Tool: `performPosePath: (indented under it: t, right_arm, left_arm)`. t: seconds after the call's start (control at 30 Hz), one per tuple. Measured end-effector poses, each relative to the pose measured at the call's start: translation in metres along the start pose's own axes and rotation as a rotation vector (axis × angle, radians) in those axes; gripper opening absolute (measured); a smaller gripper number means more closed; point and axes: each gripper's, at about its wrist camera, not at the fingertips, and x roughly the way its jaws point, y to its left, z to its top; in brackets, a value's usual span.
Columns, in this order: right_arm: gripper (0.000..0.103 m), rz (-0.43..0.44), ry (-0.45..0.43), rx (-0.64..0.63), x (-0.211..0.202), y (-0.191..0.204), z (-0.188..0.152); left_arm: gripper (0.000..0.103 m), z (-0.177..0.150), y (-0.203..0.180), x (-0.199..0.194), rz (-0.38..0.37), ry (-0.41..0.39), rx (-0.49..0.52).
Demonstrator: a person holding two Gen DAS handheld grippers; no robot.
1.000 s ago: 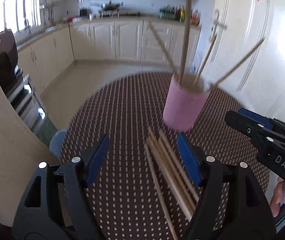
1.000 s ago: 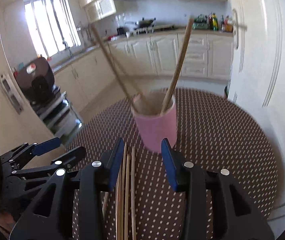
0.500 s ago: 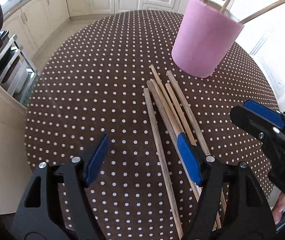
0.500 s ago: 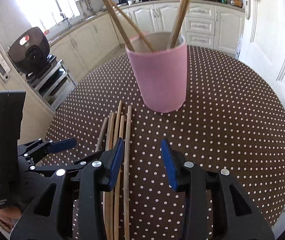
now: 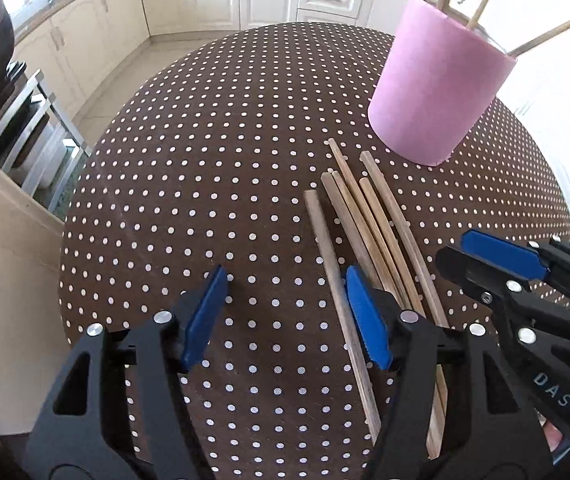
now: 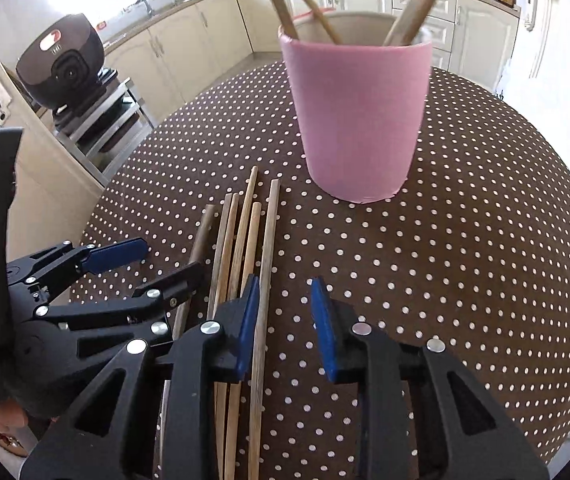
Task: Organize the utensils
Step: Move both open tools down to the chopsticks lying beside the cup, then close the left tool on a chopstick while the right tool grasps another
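Hovering low over a round table [image 5: 205, 152] in a brown cloth with white dots, with both grippers empty. Left gripper [image 5: 285, 312] spread wide, its right blue pad just beside the leftmost chopstick [image 5: 327, 252] of the loose bundle, nothing between the jaws but cloth. Right gripper [image 6: 285, 316] parted to a middling gap, also holding nothing; its left pad sits against the rightmost chopstick [image 6: 265, 264], which runs along the inner face of that pad rather than between the two.

Lying flat, side by side and roughly parallel: about six wooden chopsticks [image 6: 237, 240], ends pointing toward a pink cup [image 6: 359, 120]. Standing upright just beyond those ends, near but not touching as far as can be told. Already holding several sticks [image 6: 413, 12] that lean out over the rim, four or so, exact count unclear.

Judging by that: partly done, with some in the cup and the larger share left on the cloth. Remaining, probably: closing on one stick at a time, lifting, tipping upright, dropping into the cup. Likely awkward, since thin sticks packed together leave little room for a pad to slip between, and a neighbour may roll or come up too.
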Motion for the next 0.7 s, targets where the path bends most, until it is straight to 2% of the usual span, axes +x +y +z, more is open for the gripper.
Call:
performPosePath:
  t: [0.07, 0.13, 0.37, 0.47, 0.7]
  right_arm:
    - [0.017, -0.006, 0.015, -0.005, 0.003, 0.003, 0.003]
    - [0.015, -0.007, 0.023, -0.005, 0.007, 0.003, 0.007]
    - [0.015, 0.010, 0.037, -0.007, 0.014, 0.004, 0.013]
    - [0.015, 0.008, 0.056, -0.018, 0.019, 0.007, 0.014]
    - [0.012, -0.028, 0.071, -0.050, 0.028, 0.011, 0.016]
  left_arm:
    - [0.060, 0.000, 0.000, 0.001, 0.010, -0.001, 0.006]
    - [0.059, 0.002, 0.002, 0.001, 0.007, -0.003, 0.001]
    - [0.053, 0.005, 0.006, 0.002, 0.001, 0.008, 0.001]
    - [0.046, 0.005, 0.007, 0.002, 0.009, 0.010, 0.004]
    - [0.024, 0.008, 0.000, 0.002, -0.007, 0.002, 0.016]
